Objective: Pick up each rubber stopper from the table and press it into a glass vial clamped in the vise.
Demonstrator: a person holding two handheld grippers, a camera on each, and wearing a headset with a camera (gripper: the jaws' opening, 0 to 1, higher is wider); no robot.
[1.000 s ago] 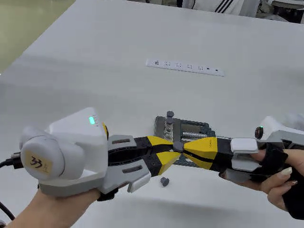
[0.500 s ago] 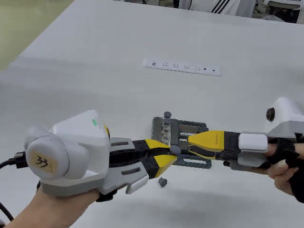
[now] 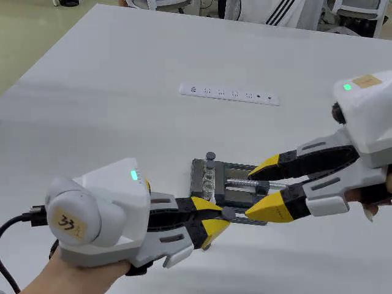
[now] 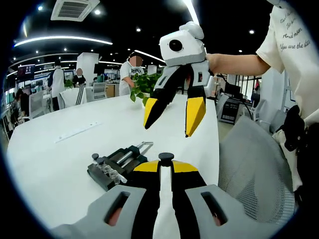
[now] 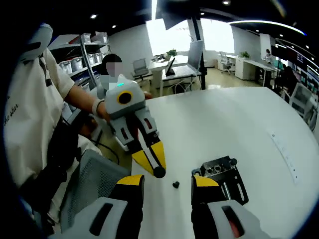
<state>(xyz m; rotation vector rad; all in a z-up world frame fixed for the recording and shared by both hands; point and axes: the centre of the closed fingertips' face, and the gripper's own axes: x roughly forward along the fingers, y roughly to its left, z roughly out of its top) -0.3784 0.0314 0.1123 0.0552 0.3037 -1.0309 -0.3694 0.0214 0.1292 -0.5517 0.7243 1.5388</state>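
Yellow-and-black-tipped white left gripper (image 3: pixel 224 215) and right gripper (image 3: pixel 250 195), dark grey rubber stopper (image 3: pixel 228 212), black metal vise (image 3: pixel 239 195) at twelve o'clock, white table (image 3: pixel 122 92).

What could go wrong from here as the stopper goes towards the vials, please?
1. The left gripper pinches the rubber stopper only at its very tips, so it may slip or pop out when pressed down.
2. The open right gripper hovers close over the vise, so the two grippers could collide.
3. A loose stopper lies on the table beside the vise and could get knocked away.
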